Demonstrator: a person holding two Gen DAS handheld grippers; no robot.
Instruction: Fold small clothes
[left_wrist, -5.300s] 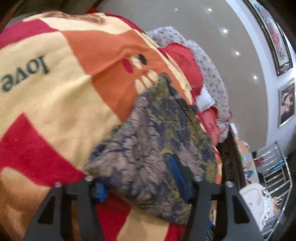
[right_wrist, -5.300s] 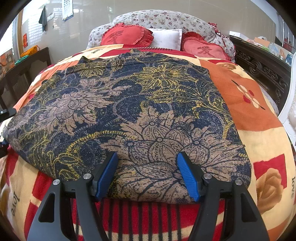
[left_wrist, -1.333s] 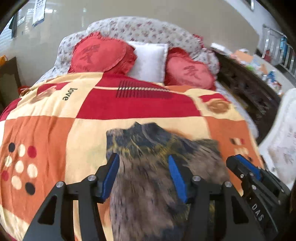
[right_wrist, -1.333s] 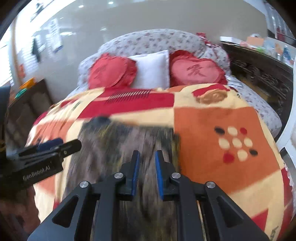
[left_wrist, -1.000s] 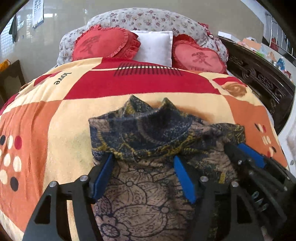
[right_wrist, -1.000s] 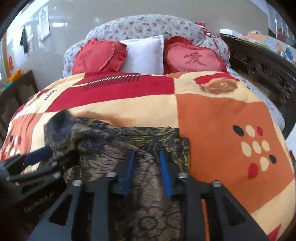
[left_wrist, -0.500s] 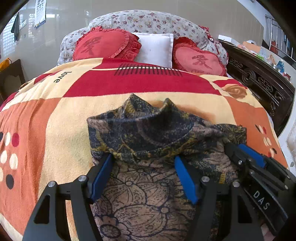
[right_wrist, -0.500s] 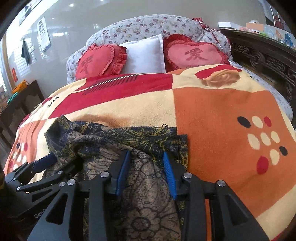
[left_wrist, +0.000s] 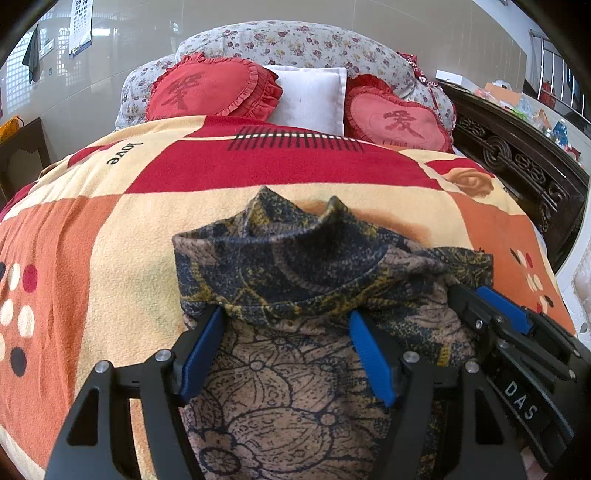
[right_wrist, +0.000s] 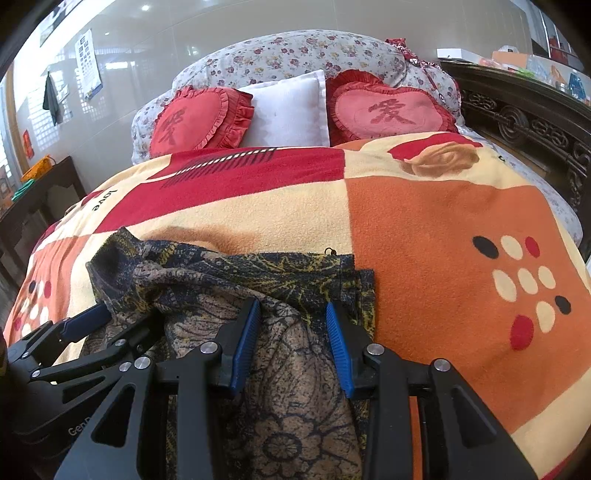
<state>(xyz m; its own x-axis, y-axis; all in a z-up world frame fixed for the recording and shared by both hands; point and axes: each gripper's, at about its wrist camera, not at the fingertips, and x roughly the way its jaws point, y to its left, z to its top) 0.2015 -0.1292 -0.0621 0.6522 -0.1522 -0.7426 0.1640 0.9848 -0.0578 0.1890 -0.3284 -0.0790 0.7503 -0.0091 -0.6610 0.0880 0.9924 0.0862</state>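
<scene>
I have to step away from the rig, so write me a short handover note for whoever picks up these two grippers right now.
Left gripper: open, jaws wide, astride the folded-over edge of the floral garment, gripping nothing.
Right gripper: open with a narrower gap, cloth bunched between the fingers but not pinched.
The garment lies on the patchwork blanket near the foot of the bed, folded once, near half laid over far half. The fold is rough: the top layer is rumpled and two corners stick up at the far edge.
Left to do: probably flatten the layers, square the edges, then fold it smaller.
</scene>
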